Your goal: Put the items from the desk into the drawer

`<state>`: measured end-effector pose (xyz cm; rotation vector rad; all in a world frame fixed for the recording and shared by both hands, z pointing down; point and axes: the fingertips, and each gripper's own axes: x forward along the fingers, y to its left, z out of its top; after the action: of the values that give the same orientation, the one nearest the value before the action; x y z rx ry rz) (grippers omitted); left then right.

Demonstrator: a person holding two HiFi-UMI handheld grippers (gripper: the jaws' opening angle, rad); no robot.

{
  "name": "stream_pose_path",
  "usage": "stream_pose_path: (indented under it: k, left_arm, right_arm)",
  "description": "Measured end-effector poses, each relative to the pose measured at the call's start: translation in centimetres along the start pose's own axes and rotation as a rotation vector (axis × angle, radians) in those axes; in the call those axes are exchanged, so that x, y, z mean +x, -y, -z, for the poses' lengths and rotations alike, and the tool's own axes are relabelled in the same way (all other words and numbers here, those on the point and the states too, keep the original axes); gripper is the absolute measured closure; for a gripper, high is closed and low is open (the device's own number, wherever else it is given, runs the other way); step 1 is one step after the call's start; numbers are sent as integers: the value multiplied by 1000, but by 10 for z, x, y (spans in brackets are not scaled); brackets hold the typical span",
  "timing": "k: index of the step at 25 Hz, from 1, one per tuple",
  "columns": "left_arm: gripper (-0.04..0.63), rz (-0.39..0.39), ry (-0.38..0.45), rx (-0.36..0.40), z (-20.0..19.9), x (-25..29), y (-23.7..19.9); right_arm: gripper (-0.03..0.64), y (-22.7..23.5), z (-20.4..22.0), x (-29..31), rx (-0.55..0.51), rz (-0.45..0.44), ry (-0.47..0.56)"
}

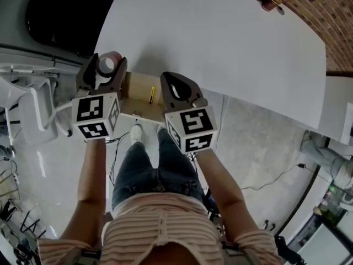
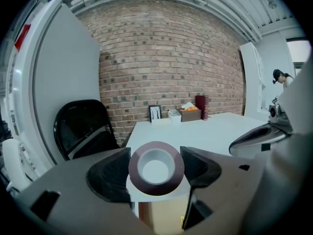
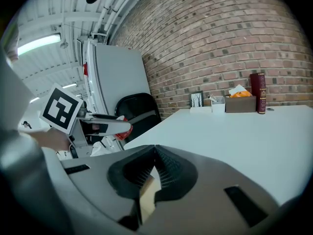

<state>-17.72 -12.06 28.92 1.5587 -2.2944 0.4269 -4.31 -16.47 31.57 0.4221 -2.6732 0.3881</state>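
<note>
Where left claw (image 2: 155,161) closes, tape roll (image 2: 155,189) clamped between its jaws

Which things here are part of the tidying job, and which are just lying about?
Job: tape roll in the left gripper, drawer, desk.
Lying about, it seems: chair, far-end book, box.

Brick wall (image 2: 166,58), black chair (image 2: 83,129)
</note>
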Motion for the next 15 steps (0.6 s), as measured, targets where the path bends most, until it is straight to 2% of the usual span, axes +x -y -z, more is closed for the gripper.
stream_pose_path:
  k: [4, 9, 15]
  left_arm:
    - [276, -14, 28, -21, 11, -23, -13]
    - [276, 6, 20, -55, 33, -51, -31]
    - [276, 43, 2, -42, 59, -89, -42]
  right_arm:
    - [600, -22, 8, -1, -7, 8, -11]
    - [600, -56, 19, -3, -2, 14, -18]
    - [600, -96, 34, -15, 11, 52, -15]
